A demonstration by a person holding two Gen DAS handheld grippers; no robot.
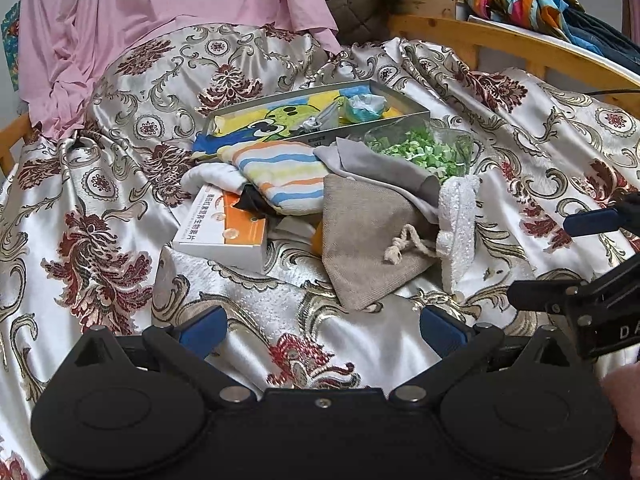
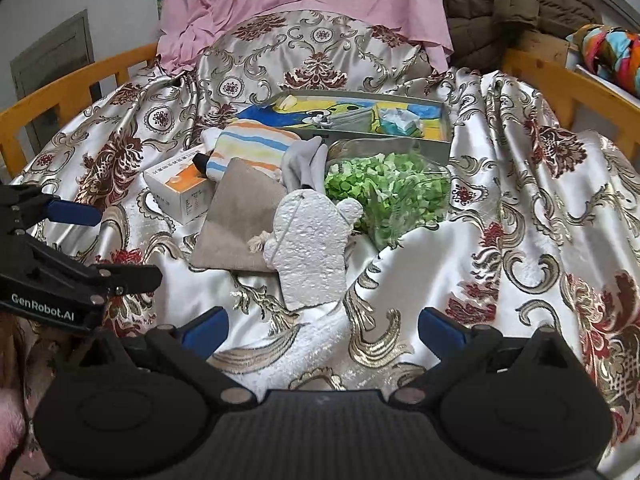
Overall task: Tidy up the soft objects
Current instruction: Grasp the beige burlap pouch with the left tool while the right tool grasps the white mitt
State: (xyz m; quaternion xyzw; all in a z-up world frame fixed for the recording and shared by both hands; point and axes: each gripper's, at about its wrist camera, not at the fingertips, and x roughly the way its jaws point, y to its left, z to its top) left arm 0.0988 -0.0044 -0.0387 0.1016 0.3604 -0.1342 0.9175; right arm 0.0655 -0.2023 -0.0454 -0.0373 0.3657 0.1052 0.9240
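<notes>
Both the left hand-held gripper (image 1: 323, 330) and right hand-held gripper (image 2: 323, 330) are wide, holding nothing. Grabbing the white mitt (image 2: 310, 248) mid-frame might drag the tan pouch (image 2: 236, 220) underneath.

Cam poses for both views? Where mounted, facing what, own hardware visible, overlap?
Left wrist: behind the open left claw, facing the pile on the patterned bedspread; right claw enters at the right edge.
Right wrist: behind the open right claw, same direction; left claw enters at the left edge.
Shared: beige drawstring pouch, white mitt, tray.
</notes>
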